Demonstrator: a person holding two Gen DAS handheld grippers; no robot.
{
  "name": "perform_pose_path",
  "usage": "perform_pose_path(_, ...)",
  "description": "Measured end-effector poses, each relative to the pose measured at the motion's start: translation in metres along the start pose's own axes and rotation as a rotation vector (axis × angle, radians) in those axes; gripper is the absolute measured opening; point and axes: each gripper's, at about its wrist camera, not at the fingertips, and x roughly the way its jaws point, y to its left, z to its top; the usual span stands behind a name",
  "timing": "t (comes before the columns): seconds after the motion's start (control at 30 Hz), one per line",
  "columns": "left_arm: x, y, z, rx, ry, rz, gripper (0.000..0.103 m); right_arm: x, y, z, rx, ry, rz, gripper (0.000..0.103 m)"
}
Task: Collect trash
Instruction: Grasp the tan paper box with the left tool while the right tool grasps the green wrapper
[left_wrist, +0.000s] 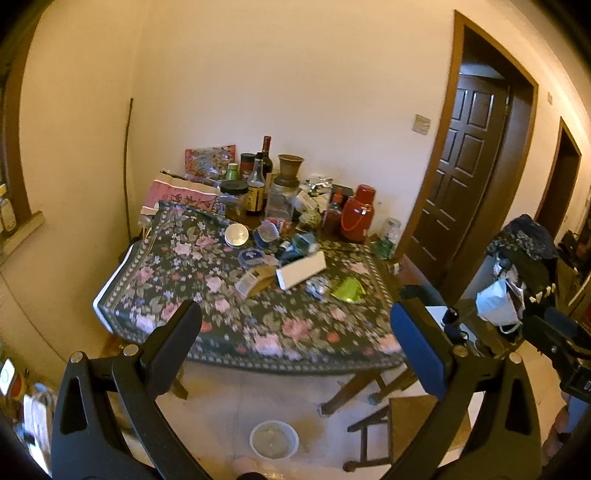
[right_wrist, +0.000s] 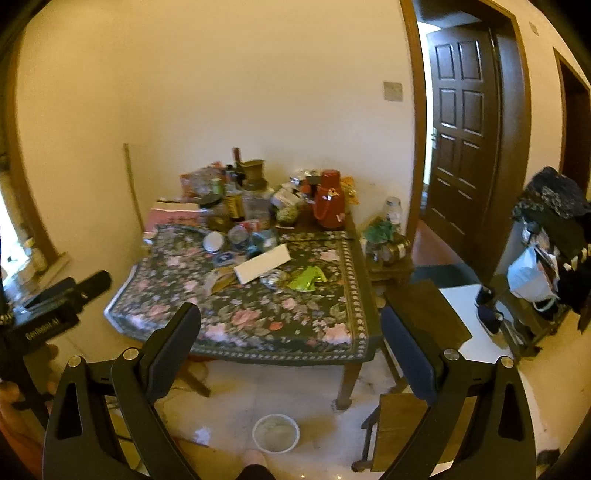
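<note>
- The left gripper (left_wrist: 295, 321) is held in the air short of the table, its 2 black fingers spread wide with nothing between them; one finger carries a blue pad (left_wrist: 417, 354).
- The right gripper (right_wrist: 290, 325) is held the same way beside it, fingers wide apart and empty, probably so either one can take the first piece.
- Both point at the wooden table under a dark floral cloth (left_wrist: 229, 314), which stands in the corner against the cream wall.
- The likely trash lies loose near the middle of the cloth: a crumpled bright-green wrapper (left_wrist: 349, 290), a crinkled silvery wrapper (left_wrist: 317, 286) just beside it, and a flat white cardboard box (left_wrist: 301, 271) lying across other scraps.
- At the back, against the wall, stand things that look kept, not thrown away: a red thermos jug (left_wrist: 358, 214), dark glass bottles (left_wrist: 258, 184) and jars.
- A round translucent plastic tub (left_wrist: 274, 439) sits on the pale floor in front of the table; it may serve as the bin, though I cannot tell.
- Judging by this, collecting has not begun; the green wrapper, lying clear of the clutter, seems the easiest start.
</note>
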Motion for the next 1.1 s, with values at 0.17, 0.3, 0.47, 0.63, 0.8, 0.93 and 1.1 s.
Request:
perform_pose_path(0.17, 0.059, 0.026, 0.033, 0.022, 0.054, -0.004, 0.096, 0.048, 0.006, 0.025, 0.067, 0.053, -0.021, 0.097)
perform_pose_path(0.3, 0.109, 0.041, 0.052, 0.083, 0.105, -0.038, 0.089, 0.088, 0.015, 0.038, 0.107, 0.098, -0.071, 0.097)
perform_pose_path(0.47, 0.172, 0.055, 0.059, 0.112, 0.195, -0.079, 0.084, 0.138, 0.02, 0.044, 0.122, 0.194, -0.127, 0.097)
perform_pose_path(0.63, 0.24, 0.064, 0.052, 0.133, 0.321, -0.094, 0.084, 0.189, 0.009, 0.042, 0.156, 0.306, -0.131, 0.097)
perform_pose_path(0.8, 0.305, 0.075, 0.041, 0.122, 0.444, -0.075, 0.084, 0.249, -0.002, 0.042, 0.207, 0.409, -0.11, 0.097)
perform_pose_path(0.93, 0.347, 0.075, 0.036, 0.111, 0.523, -0.052, 0.084, 0.289, -0.021, 0.044, 0.262, 0.461, -0.039, 0.097)
perform_pose_path(1.1, 0.396, 0.072, 0.03, 0.158, 0.582, -0.033, 0.084, 0.345, -0.038, 0.045, 0.259, 0.556, -0.023, 0.097)
